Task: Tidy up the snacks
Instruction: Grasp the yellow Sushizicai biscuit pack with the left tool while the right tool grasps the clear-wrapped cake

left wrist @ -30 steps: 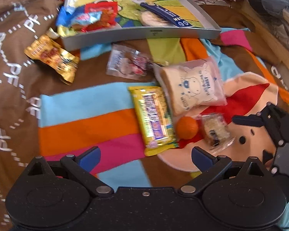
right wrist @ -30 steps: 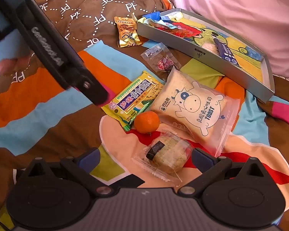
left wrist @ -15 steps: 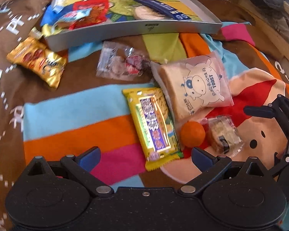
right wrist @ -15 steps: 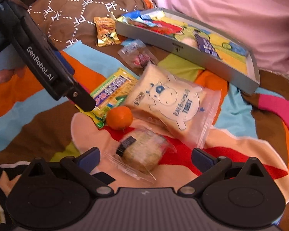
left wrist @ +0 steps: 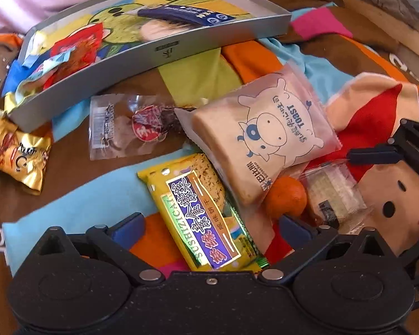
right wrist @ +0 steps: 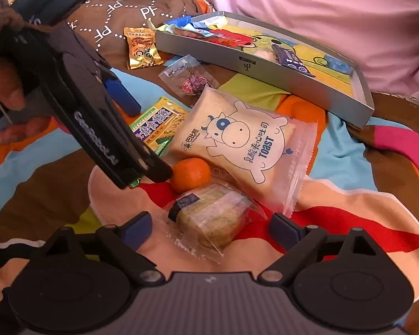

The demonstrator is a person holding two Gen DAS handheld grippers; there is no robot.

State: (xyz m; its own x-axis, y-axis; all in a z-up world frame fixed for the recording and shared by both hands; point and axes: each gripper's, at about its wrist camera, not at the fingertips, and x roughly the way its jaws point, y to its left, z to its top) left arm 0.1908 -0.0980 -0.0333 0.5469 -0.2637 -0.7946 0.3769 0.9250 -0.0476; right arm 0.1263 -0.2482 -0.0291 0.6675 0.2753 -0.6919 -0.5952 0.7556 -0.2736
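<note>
Left tool spread, astride yellow cracker pack

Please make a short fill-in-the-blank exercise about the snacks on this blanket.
1. The small round orange fruit touches the cow-printed ____ packet.
2. The open left gripper straddles the ____ cracker packet.
3. The dark blue wrapper lies inside the grey ____.
4. The open right gripper frames the clear-wrapped ____ cake.

Missing words: toast; yellow; tray; green

Striped blanket, snack packets, grey tray
</note>
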